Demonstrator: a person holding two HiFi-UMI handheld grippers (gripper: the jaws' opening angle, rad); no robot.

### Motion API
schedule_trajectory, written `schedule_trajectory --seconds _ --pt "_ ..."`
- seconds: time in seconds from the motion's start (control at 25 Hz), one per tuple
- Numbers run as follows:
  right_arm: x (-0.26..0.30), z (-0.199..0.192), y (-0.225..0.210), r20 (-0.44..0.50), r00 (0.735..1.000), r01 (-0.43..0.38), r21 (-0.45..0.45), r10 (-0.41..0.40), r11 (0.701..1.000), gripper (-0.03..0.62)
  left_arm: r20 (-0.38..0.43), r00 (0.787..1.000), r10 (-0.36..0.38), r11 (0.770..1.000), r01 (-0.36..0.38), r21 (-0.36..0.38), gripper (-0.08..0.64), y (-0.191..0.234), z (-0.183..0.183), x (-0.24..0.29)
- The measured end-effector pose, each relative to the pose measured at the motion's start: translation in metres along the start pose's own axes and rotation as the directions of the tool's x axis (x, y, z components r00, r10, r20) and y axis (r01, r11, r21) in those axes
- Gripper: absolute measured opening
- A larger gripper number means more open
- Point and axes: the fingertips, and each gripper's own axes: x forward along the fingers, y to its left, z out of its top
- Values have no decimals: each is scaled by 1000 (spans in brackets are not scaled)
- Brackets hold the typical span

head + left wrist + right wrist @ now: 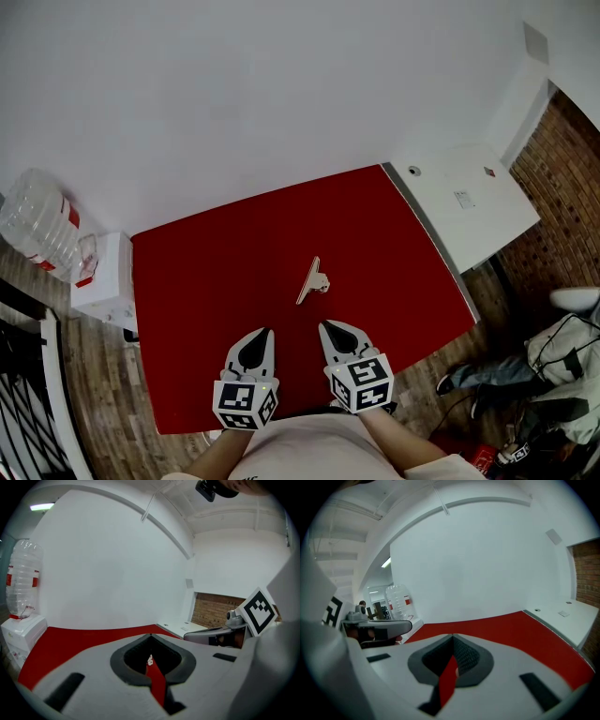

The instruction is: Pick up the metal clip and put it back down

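Observation:
The metal clip (314, 279) lies by itself near the middle of the red table (206, 272), its long flat arm pointing away from me. Both grippers rest side by side at the near edge, a short way in front of the clip and apart from it. The left gripper (267, 331) has its jaws together with nothing in them. The right gripper (323, 325) is likewise shut and empty. In the left gripper view the left gripper (150, 636) shows a small pale bit of the clip (150, 660) through the hollow behind its closed tips. The right gripper (453, 636) shows red tabletop there.
A white cabinet (464, 202) adjoins the table's right side, with a brick wall beyond it. At the left stand a large water bottle (37, 225) and a white box (103, 277). Bags and a person's legs (553, 370) are on the wooden floor at right.

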Motion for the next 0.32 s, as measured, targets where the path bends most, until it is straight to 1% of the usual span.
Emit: schedule_trajectory --seconds 0.32 --pt "0 -3 4 -1 1000 0 0 0 1000 4 1 1000 -5 1000 5 3 3 1 -2 -3"
